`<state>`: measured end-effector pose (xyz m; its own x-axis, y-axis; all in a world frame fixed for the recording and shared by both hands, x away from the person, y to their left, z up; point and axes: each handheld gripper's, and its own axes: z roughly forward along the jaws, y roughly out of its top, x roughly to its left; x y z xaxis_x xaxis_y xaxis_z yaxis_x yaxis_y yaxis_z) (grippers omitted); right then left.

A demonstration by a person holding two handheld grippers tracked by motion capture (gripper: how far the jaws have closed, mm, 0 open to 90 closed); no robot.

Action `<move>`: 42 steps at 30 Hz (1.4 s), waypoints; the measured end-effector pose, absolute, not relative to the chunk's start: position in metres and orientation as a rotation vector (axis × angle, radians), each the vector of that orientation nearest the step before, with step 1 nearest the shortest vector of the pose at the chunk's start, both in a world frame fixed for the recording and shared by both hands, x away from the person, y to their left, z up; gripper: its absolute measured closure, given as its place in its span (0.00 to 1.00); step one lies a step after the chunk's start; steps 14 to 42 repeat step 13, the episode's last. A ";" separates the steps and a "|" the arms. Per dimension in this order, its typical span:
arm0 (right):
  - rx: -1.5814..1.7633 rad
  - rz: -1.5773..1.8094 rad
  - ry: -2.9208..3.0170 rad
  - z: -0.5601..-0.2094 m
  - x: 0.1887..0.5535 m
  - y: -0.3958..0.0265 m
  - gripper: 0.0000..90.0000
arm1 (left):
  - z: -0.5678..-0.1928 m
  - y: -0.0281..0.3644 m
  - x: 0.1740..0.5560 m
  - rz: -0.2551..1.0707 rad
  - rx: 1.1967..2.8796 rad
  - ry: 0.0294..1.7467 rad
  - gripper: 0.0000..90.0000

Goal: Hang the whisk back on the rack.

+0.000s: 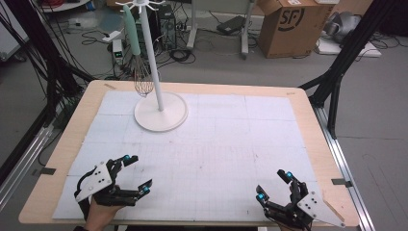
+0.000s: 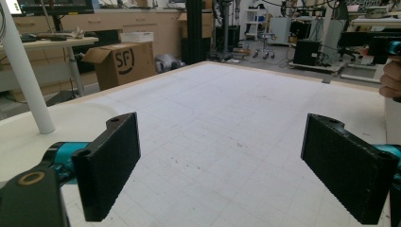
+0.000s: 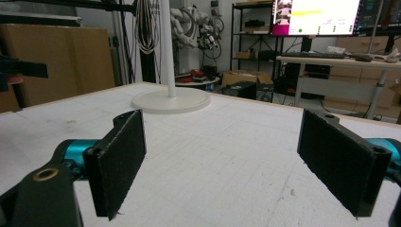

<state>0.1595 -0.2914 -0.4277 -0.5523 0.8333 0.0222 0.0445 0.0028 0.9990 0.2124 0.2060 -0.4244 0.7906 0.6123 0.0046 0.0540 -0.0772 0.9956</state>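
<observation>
- Hanging from a hook of the white stand point(image 1: 159, 103), the whisk point(image 1: 140, 62) is well ahead of the left hand-held gripper point(image 1: 138, 174) in the high view, and farther off, diagonally across the desk point(image 1: 308, 120), from the right hand-held gripper point(image 1: 273, 185). Both sit at the near edge with jaws spread wide and nothing between them.
- Judging by its looks, the whisk is light: a pale green handle that seems smooth and possibly slippery, and a springy wire cage that would give under a squeeze. The handle's middle looks like the best place to grip; the wires would flex and slip.
- Left gripper view: both black pads point(image 2: 111, 163) stand far apart over bare mat, with the stand's pole point(image 2: 26, 75) ahead and to the left.
- Right gripper view: its pads point(image 3: 120, 158) are equally wide, holding nothing; the stand's base point(image 3: 171, 100) lies ahead, and the whisk's wires point(image 3: 145, 26) dangle beside the pole, free to swing if nudged.
</observation>
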 end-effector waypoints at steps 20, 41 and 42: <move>0.905 1.608 1.668 -0.428 0.159 -0.292 0.17 | -0.422 0.205 0.213 0.492 1.584 0.532 0.15; 0.905 1.608 1.668 -0.428 0.159 -0.292 0.17 | -0.422 0.205 0.213 0.492 1.584 0.532 0.15; 0.905 1.608 1.668 -0.428 0.159 -0.292 0.17 | -0.422 0.205 0.213 0.492 1.584 0.532 0.15</move>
